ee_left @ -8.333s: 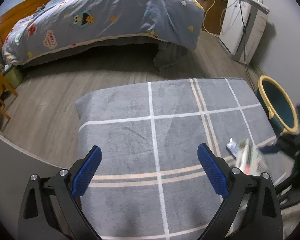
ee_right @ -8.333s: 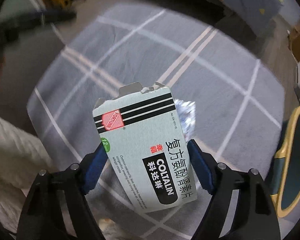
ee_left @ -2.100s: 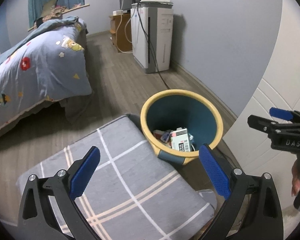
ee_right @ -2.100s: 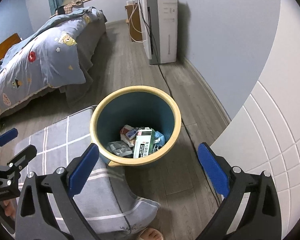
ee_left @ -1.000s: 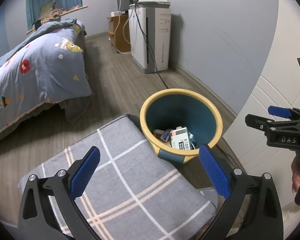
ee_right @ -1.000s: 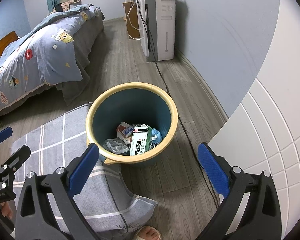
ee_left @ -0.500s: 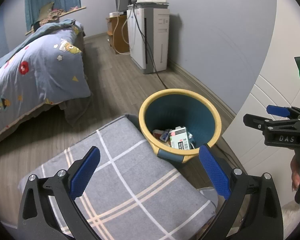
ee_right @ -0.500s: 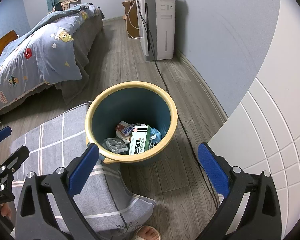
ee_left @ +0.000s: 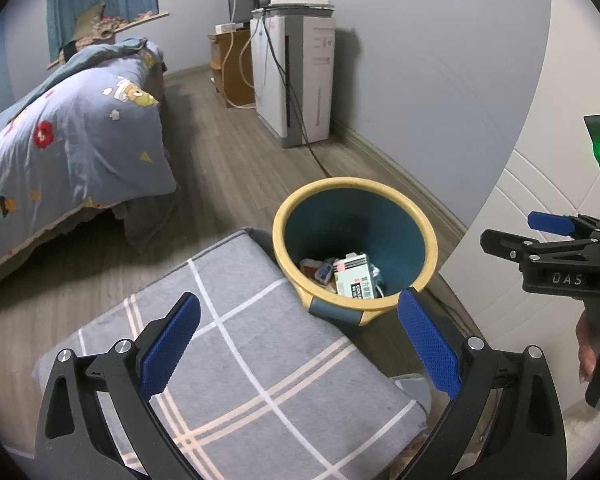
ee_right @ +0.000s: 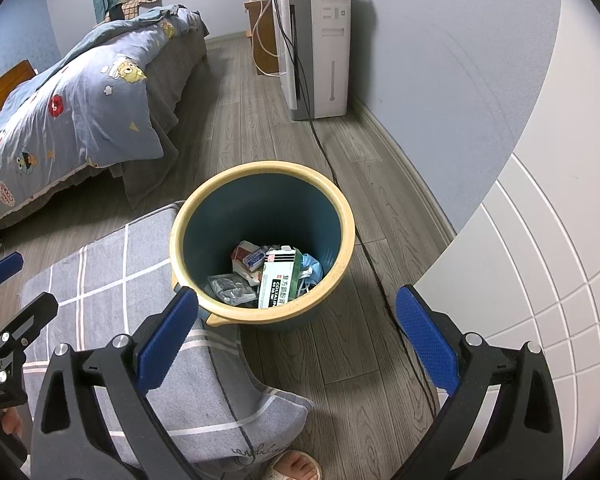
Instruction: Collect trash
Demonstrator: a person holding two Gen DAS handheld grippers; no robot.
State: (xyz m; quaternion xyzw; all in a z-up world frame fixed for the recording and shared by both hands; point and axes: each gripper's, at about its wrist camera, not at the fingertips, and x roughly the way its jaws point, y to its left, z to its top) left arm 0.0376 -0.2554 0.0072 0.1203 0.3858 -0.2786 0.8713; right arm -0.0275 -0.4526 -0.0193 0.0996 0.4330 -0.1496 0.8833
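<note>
A blue bin with a yellow rim (ee_right: pixel 342 216) stands on the wood floor at the corner of a grey checked rug (ee_right: pixel 100 280); it also shows in the left wrist view (ee_left: pixel 428 236). Inside lie a green-and-white medicine box (ee_right: pixel 278 278), a silver blister pack (ee_right: pixel 230 288) and other small packets. The box also shows in the left wrist view (ee_left: pixel 354 276). My right gripper (ee_right: pixel 298 338) is open and empty, held above and in front of the bin. My left gripper (ee_left: pixel 298 346) is open and empty over the rug (ee_left: pixel 236 360), left of the bin.
A bed with a blue cartoon quilt (ee_right: pixel 80 116) stands at the left. A white air purifier (ee_right: pixel 324 40) stands by the back wall, its black cable (ee_right: pixel 364 248) running along the floor past the bin. A white panelled door (ee_right: pixel 548 260) is at the right. A foot (ee_right: pixel 294 462) is below.
Since 8.3 s ago the right gripper let go of the medicine box, which now lies in the bin. Over the last second both grippers barely moved.
</note>
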